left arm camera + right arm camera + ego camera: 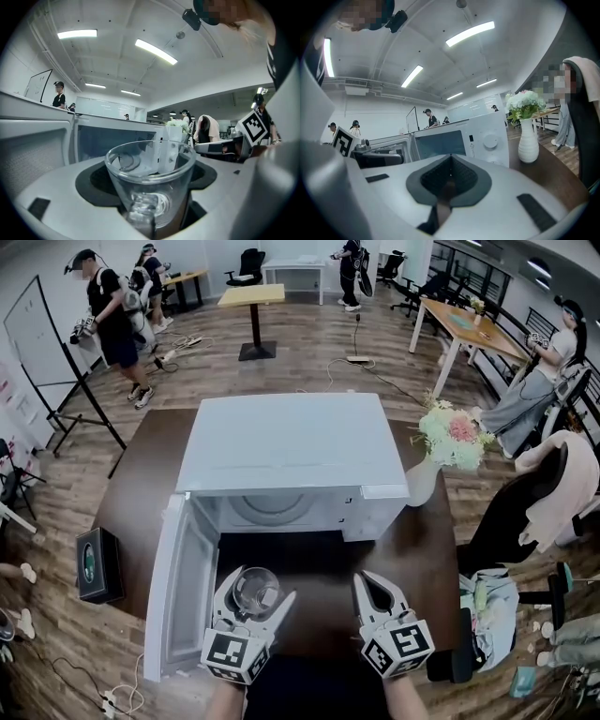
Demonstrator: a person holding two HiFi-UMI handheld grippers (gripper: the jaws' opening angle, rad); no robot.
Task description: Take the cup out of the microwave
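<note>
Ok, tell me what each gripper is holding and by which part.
The left gripper holds the glass cup by its sides, below the rim. The right gripper is shut and holds nothing.

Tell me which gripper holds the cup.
The left gripper: its jaws clamp the clear cup in front of the open microwave. The right gripper is shut with nothing in it.

The left gripper squeezes a clear cup between its wide jaws. The right gripper has its jaws pressed together, with nothing inside. Both sit side by side, pointing forward.
</note>
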